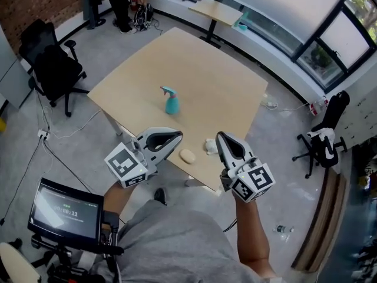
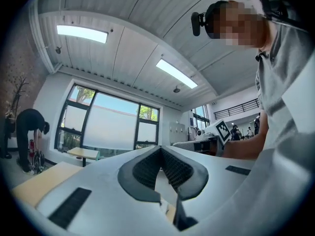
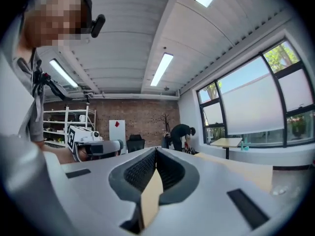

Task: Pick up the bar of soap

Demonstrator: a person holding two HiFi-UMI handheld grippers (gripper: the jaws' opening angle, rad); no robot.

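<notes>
1 soap bar [image 1: 187,155], 1 spray btl [image 1: 171,101].

Table [image 1: 200,58]: bottle [image 1: 171,101] on it near its middle; soap [image 1: 187,155] on it at its near edge, wad [image 1: 210,145] just right of the soap. Left of the table, a chair [image 1: 52,69]; behind it, a desk [image 1: 216,10]; right of it, a second chair [image 1: 326,139].

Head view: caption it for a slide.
Left gripper and right gripper, both shut, over a table with soap bar and spray bottle.
</notes>
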